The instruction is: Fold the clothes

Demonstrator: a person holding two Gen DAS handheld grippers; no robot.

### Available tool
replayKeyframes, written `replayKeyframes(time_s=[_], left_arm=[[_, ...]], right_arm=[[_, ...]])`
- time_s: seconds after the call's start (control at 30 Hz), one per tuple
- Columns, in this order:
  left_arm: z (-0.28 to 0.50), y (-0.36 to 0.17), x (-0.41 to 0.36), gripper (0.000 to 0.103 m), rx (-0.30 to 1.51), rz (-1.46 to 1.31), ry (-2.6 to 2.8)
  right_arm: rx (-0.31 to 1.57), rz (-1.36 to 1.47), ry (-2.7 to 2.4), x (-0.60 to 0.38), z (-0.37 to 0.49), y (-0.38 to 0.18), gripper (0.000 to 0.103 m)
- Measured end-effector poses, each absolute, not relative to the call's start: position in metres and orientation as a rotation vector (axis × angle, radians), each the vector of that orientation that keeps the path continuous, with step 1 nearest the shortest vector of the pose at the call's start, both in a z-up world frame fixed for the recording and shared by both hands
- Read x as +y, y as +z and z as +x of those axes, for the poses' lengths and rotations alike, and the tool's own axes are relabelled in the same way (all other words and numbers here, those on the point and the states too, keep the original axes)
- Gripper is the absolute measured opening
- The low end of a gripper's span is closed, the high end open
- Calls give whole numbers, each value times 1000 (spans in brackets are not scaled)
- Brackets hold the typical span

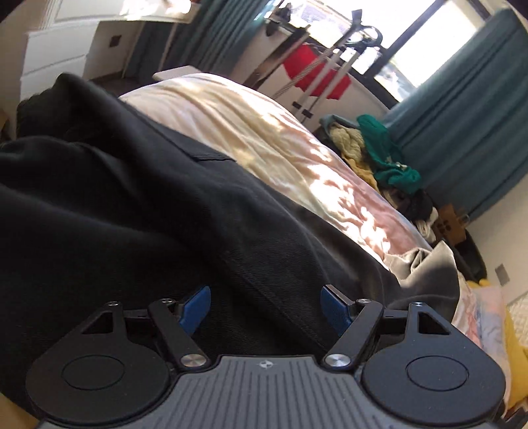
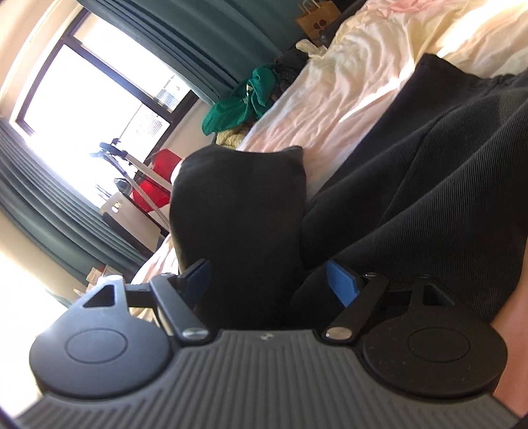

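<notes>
A black garment lies spread on the bed's pale sheet. My left gripper is open, its blue pads wide apart, with the black cloth lying between and under them. In the right wrist view the same black garment covers the bed, and a raised fold of it stands up between the fingers of my right gripper. The right jaws are open around that fold, and its blue pads stand apart.
A pile of clothes with a green item lies at the far side of the bed. A grey cloth sits at the bed edge. A drying rack with a red item stands by the window with teal curtains. A paper bag stands near.
</notes>
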State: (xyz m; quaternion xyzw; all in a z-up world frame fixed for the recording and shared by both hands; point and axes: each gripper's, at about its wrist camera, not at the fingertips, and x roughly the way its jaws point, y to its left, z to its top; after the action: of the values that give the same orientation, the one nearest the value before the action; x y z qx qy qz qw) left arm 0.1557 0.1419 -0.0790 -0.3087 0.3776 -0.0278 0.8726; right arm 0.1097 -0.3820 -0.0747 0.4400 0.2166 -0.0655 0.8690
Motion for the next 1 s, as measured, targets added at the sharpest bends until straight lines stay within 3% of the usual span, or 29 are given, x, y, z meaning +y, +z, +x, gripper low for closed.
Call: replayKeyframes(time_s=[0.07,0.23,0.3,0.33,0.4,0.5,0.73,0.9,1.0], left_arm=[[159,-85,158,76,787,-733,-75],[184,-105,188,75,774,-934,-149],[194,-119,194,71,787,-993,-146],[197,-125,198,69,791,-1016,-143],[199,-131,206,54,786,-1052,-140],[194,-132,215,43,748,-1100,-147],[187,-128,219,42,712,-1101,-166],[185,-132,213,42,738,-1094,-117],[184,-129,210,42,736,-1058,-96]], right_arm=[[498,937,-122,-380,117,-82,80],[562,931,-127,-375,139,-94,61],[561,940,-139,-378,146,-94,24],[561,945,-145,-380,150,-94,20],[501,871,-106,-363,144,-78,11],[410,757,-48,-339,135,-54,8],[198,489,84,-281,115,3,8],[375,554,148,-283,136,-33,11],[358,645,114,-297,129,-29,17]])
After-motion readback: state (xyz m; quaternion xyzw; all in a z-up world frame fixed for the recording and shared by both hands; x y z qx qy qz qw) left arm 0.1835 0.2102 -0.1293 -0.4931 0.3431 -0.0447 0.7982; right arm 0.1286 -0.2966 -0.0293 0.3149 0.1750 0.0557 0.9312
